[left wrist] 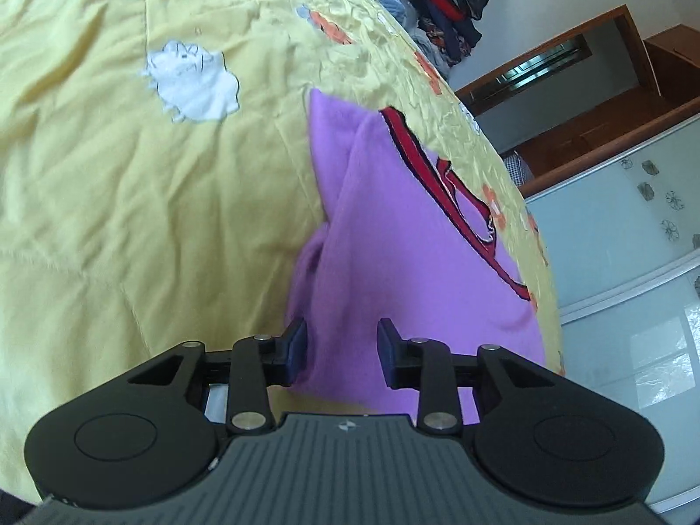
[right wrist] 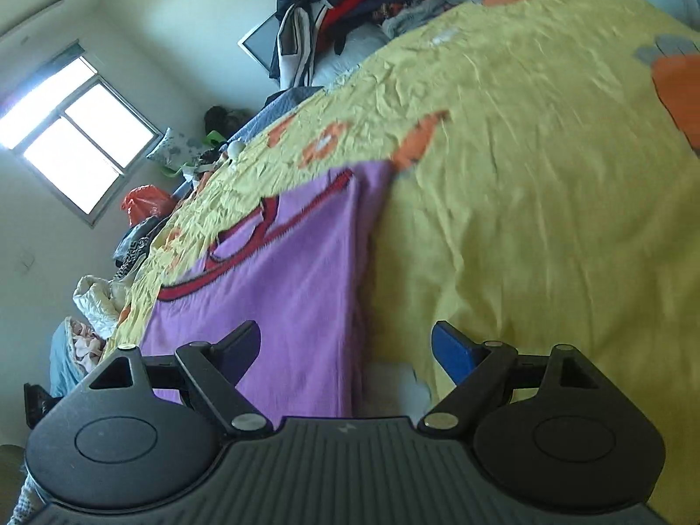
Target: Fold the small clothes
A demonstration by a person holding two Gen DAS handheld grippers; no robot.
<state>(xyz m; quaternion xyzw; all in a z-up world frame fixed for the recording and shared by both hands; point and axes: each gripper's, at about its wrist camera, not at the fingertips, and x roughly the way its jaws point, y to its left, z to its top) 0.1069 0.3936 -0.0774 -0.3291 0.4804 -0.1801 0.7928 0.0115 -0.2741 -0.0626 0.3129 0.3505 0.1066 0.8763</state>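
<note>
soft purple knit garment with red trim [left wrist: 385, 236] on yellow quilted bedspread [left wrist: 131, 218], limp and light, best pinched at corners; left gripper [left wrist: 341, 350] part-open, right gripper [right wrist: 345, 350] wide, both empty.

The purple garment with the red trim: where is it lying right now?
The purple garment lies on the yellow quilt, just ahead of both open grippers: right of centre in the left wrist view, left of centre in the right wrist view.

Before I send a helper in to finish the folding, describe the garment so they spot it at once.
Find the bed under the yellow bedspread printed with orange flowers. Near its edge lies one small purple garment, partly folded. It is the only purple cloth there, with red, dark-edged trim, unlike the heap of dark clothes at the bed's far end.
</note>
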